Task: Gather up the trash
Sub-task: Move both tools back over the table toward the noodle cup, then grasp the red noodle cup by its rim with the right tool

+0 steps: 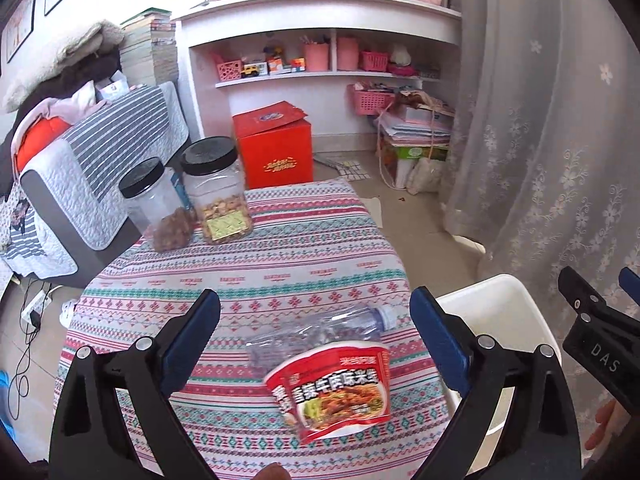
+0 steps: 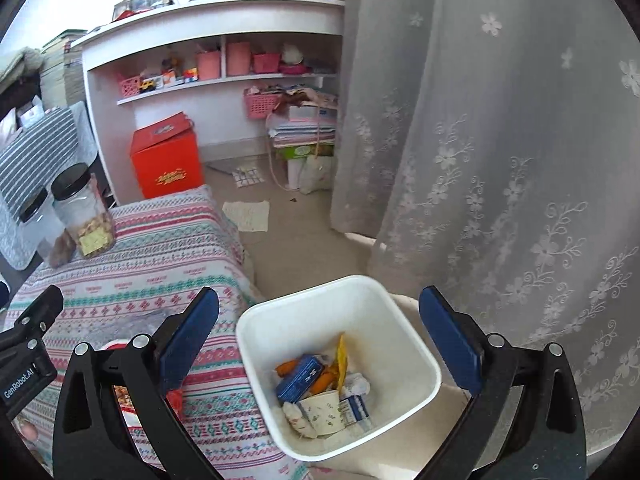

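Nearest, the left gripper stands wide open and empty above a red instant-noodle cup and crushed clear plastic bottle on the patterned tablecloth. Similarly, the right gripper gapes empty over the white square bin of trash.

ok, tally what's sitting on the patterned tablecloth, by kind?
Black-lidded jars: 2, one beside the other
Crushed clear plastic bottle: 1
Red instant noodle cup: 1
Total: 4
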The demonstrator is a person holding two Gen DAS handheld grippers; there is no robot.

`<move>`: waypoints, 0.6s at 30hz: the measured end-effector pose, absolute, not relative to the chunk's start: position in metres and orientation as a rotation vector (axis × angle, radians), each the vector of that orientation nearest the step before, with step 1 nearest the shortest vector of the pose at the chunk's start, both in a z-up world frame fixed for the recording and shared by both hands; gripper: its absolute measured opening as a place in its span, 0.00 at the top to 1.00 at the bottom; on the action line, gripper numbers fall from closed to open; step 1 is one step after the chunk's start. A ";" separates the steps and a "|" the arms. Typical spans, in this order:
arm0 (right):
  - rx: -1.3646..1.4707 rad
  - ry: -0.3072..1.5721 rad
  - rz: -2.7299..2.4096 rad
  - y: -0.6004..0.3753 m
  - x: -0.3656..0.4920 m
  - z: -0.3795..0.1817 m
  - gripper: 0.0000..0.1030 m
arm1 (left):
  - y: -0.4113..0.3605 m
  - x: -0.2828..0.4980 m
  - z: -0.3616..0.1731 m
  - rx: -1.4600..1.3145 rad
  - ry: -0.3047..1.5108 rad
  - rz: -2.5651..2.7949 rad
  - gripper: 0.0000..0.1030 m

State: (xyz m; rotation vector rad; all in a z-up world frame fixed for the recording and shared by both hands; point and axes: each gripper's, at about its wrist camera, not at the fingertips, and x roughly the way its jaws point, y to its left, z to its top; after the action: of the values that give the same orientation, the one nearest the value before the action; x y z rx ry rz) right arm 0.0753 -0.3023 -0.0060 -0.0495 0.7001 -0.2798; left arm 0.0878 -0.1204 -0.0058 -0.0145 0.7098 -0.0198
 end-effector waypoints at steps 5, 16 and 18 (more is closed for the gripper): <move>-0.112 0.797 -0.182 -0.260 0.089 -0.032 0.07 | -0.073 0.086 -0.020 -0.046 0.752 0.049 0.10; 0.237 1.190 0.139 -0.228 0.130 -0.131 0.07 | 0.009 0.084 -0.028 -0.148 0.793 0.099 0.10; 0.264 1.216 0.170 -0.223 0.133 -0.143 0.07 | 0.022 0.084 -0.029 -0.163 0.800 0.102 0.10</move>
State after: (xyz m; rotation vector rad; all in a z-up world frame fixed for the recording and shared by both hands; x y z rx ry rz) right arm 0.1332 -0.2235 -0.1427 0.2636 1.2159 0.1697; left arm 0.0836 0.0219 -0.0294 -0.1627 0.7999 0.1018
